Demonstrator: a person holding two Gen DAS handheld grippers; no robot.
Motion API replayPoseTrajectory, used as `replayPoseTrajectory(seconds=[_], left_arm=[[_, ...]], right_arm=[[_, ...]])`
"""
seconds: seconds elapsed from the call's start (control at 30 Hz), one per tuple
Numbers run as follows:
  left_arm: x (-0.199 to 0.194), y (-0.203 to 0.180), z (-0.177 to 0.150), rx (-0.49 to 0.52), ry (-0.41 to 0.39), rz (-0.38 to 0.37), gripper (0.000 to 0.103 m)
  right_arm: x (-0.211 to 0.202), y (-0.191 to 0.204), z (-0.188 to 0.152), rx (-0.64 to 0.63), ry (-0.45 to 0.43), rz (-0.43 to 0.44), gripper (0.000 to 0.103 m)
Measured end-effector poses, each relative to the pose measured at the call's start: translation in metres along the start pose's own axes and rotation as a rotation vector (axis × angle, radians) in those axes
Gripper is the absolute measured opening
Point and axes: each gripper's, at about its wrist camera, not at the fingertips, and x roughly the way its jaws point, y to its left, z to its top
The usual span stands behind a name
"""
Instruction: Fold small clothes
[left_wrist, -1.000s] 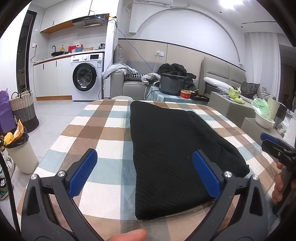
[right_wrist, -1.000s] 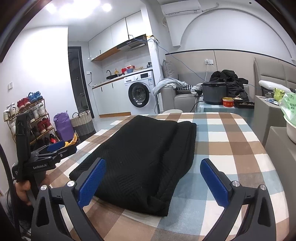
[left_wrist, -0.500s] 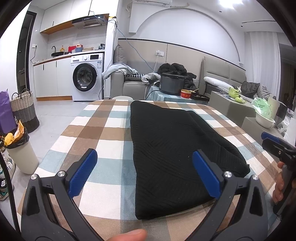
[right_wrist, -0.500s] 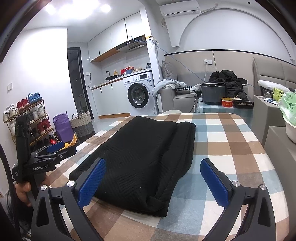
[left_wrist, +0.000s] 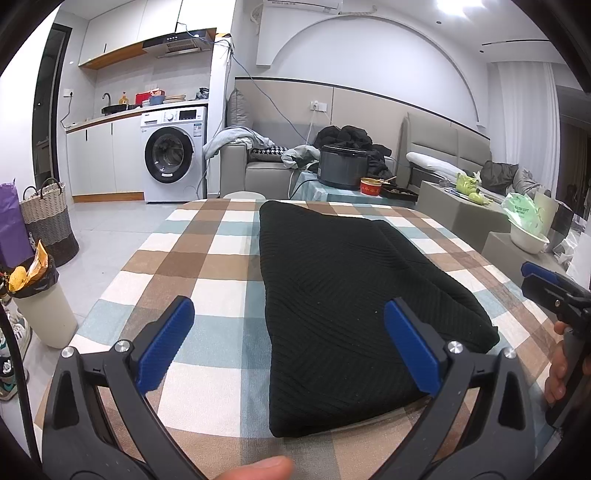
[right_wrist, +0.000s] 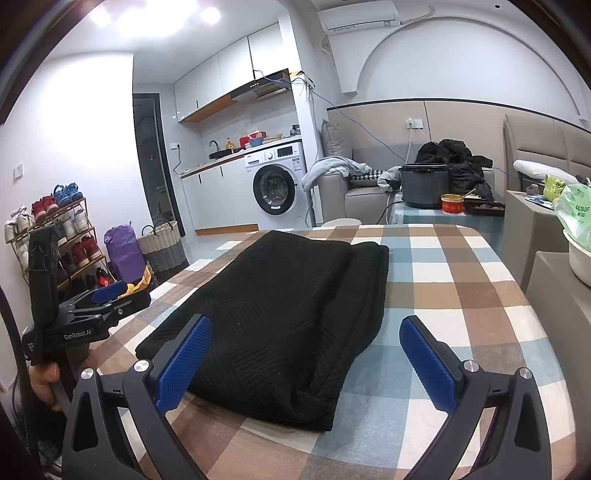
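Observation:
A black knit garment (left_wrist: 343, 306) lies folded lengthwise on the checked tablecloth (left_wrist: 199, 266). It also shows in the right wrist view (right_wrist: 280, 314). My left gripper (left_wrist: 291, 339) is open and empty, held above the garment's near left edge. My right gripper (right_wrist: 306, 354) is open and empty, held above the garment's near right end. Each gripper shows at the side of the other's view: the right one (left_wrist: 554, 291) and the left one (right_wrist: 107, 299).
The table's right edge (right_wrist: 535, 314) is near a grey cabinet with a white bowl (left_wrist: 528, 240). A bin (left_wrist: 44, 310) and a woven basket (left_wrist: 48, 221) stand on the floor to the left. A cooker (left_wrist: 341, 166) sits on a far table.

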Motion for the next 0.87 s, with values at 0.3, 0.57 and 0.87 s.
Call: replayPoseTrajectory(seconds=[0.3, 0.57, 0.87], left_arm=[[-0.0006, -0.0002, 0.0001, 0.001, -0.001, 0.000, 0.102], [0.0003, 0.0009, -0.0002, -0.001, 0.001, 0.000, 0.102], [0.0007, 0.0017, -0.0003, 0.002, 0.001, -0.001, 0.102]], right_arm=[[0.0015, -0.0003, 0.0007, -0.013, 0.011, -0.017, 0.103], [0.0026, -0.0006, 0.0006, -0.021, 0.014, -0.020, 0.103], [0.0019, 0.0008, 0.0003, -0.019, 0.012, -0.021, 0.103]])
